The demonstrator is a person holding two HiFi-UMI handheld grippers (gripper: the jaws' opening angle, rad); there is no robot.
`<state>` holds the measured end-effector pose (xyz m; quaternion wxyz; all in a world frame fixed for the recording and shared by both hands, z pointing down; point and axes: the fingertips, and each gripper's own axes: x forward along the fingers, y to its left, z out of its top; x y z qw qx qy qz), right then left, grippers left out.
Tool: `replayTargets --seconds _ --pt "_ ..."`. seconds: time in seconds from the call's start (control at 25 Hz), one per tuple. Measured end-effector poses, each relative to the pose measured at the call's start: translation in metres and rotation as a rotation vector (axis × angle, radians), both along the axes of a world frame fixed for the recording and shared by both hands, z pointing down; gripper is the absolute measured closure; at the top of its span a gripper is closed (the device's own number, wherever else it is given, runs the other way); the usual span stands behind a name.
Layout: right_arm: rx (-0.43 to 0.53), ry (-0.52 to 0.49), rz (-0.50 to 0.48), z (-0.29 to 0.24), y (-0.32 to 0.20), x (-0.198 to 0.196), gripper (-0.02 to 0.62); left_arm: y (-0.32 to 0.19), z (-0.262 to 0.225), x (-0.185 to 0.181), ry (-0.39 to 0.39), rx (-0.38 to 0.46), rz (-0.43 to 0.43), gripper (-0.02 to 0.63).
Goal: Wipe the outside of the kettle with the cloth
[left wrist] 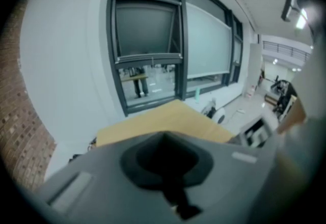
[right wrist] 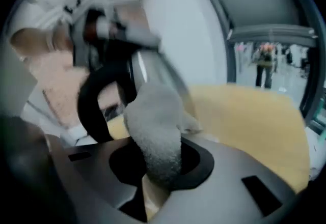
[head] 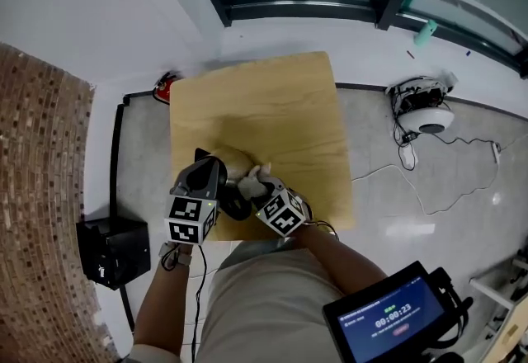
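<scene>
Steel kettle (right wrist: 151, 67), black handle (right wrist: 91, 108); grey cloth (right wrist: 155, 134) pinched in right tongs (right wrist: 155, 167), left tongs (left wrist: 165, 159) closed, empty.

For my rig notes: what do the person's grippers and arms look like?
The left gripper and right gripper have dark grey moulded bodies. Each carries a cube of black-and-white square markers: left cube, right cube. A thin black cable hangs from the left one along the forearm. The forearms are bare, and the person wears a light beige top.
</scene>
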<state>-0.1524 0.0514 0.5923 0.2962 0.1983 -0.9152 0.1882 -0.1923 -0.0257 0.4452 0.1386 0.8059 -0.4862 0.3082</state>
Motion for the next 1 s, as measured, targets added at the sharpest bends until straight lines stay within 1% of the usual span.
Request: replayTargets --seconds 0.04,0.08,0.12,0.16,0.24,0.28,0.32,0.36,0.44,0.48,0.52,0.56,0.6,0.64,0.68,0.72,0.76,0.8,0.84,0.88,0.92,0.96,1.0 --pt "-0.072 0.099 -0.090 0.035 0.015 0.002 0.515 0.000 0.000 0.002 0.001 0.000 0.004 0.609" --pt "-0.101 0.155 -0.158 0.054 0.026 0.002 0.516 -0.001 0.000 0.004 -0.005 0.006 0.008 0.609" --pt "-0.100 0.165 -0.175 0.054 0.028 -0.001 0.517 -0.002 0.002 0.005 -0.016 0.016 0.009 0.609" --pt "-0.082 0.127 -0.146 0.037 0.023 -0.005 0.517 -0.003 0.003 0.005 -0.027 0.026 0.009 0.611" --pt "0.000 -0.043 -0.050 -0.020 0.010 -0.012 0.517 -0.007 0.003 0.003 -0.035 0.030 0.010 0.611" --pt "0.044 -0.107 -0.023 -0.038 0.007 -0.013 0.516 -0.008 0.002 0.004 -0.034 0.028 0.011 0.611" --pt "0.059 -0.115 -0.020 -0.036 0.006 -0.012 0.515 -0.009 0.002 0.005 -0.033 0.028 0.012 0.611" --pt "0.027 -0.057 -0.038 -0.015 0.009 -0.009 0.515 -0.009 0.002 0.006 -0.033 0.028 0.013 0.611" --pt "-0.118 0.123 -0.079 0.048 0.013 -0.002 0.517 -0.008 0.003 0.006 -0.034 0.027 0.020 0.609" --pt "-0.147 0.149 -0.060 0.054 0.009 -0.001 0.516 -0.007 0.003 0.006 -0.034 0.027 0.023 0.611" --pt "-0.104 0.109 -0.005 0.033 -0.001 0.000 0.515 -0.005 0.003 0.005 -0.034 0.028 0.025 0.611" --pt "0.003 0.014 0.065 -0.009 -0.014 -0.001 0.515 -0.005 0.003 0.005 -0.032 0.031 0.025 0.611" --pt "0.137 -0.112 0.116 -0.056 -0.025 -0.004 0.515 -0.006 0.003 0.004 -0.029 0.035 0.027 0.611" --pt "0.253 -0.215 0.139 -0.093 -0.033 -0.008 0.515 -0.007 0.002 0.005 -0.030 0.041 0.032 0.609" --pt "0.325 -0.256 0.159 -0.107 -0.040 -0.011 0.515 -0.007 0.003 0.005 -0.037 0.049 0.037 0.609" --pt "0.336 -0.233 0.200 -0.096 -0.047 -0.008 0.515 -0.006 0.003 0.005 -0.047 0.055 0.041 0.620" --pt "0.270 -0.158 0.254 -0.064 -0.057 0.000 0.517 -0.005 0.004 0.005 -0.050 0.056 0.045 0.620" --pt "0.132 -0.050 0.291 -0.017 -0.065 0.010 0.517 -0.004 0.004 0.005 -0.046 0.054 0.051 0.618" --pt "-0.030 0.052 0.296 0.027 -0.071 0.019 0.515 -0.004 0.004 0.007 -0.040 0.053 0.058 0.618" --pt "-0.147 0.103 0.291 0.054 -0.074 0.028 0.515 -0.003 0.005 0.009 -0.038 0.054 0.063 0.618" --pt "-0.184 0.097 0.301 0.056 -0.077 0.036 0.515 -0.002 0.005 0.012 -0.036 0.055 0.065 0.618" --pt "-0.159 0.055 0.331 0.039 -0.081 0.044 0.515 -0.002 0.006 0.013 -0.034 0.055 0.068 0.618" --pt "-0.123 -0.015 0.374 0.014 -0.085 0.052 0.515 -0.001 0.005 0.015 -0.032 0.057 0.072 0.615"
